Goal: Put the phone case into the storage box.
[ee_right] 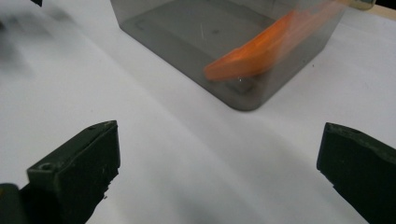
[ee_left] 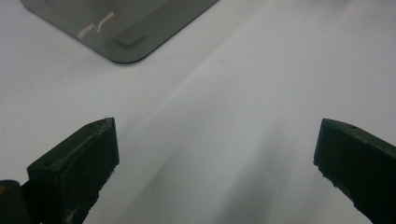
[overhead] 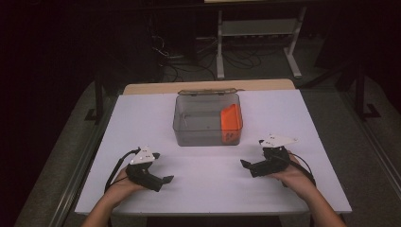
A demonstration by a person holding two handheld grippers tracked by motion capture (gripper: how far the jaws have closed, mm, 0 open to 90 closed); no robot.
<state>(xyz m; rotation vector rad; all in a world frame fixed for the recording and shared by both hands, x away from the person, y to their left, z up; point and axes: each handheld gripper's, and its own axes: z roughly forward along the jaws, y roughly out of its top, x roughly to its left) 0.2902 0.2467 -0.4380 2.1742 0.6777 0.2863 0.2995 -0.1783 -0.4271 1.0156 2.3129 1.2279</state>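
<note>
At the middle of the white surface (overhead: 213, 175), toward twelve o'clock from both hands, stands a smoky translucent bin (overhead: 206, 119) with its lid (overhead: 208, 92) folded back along the far rim. Inside, against the three o'clock wall, leans an orange piece (overhead: 231, 120), tilted, lower end on the bin's floor.

At seven o'clock from the bin hovers the left claw (overhead: 165, 181), spread wide and holding nothing; at five o'clock, the right claw (overhead: 246, 164), likewise spread and empty, well apart from the bin. Between the right claw's jaws in the right gripper view, the bin's rounded corner (ee_right: 243, 100) and the orange piece (ee_right: 261, 51) behind the wall.

Probably thin moulded plastic for the orange piece: light, stiff, smooth, so likely to slip under a shallow pinch. Best taken by its raised upper edge, from above, clear of the wall. Bin itself likely light and prone to sliding on the surface; steadying at the nine o'clock wall advisable.

No brand, label or legible writing anywhere; only a faint pale scratch on the bin wall (ee_left: 95, 29) in the left gripper view.
</note>
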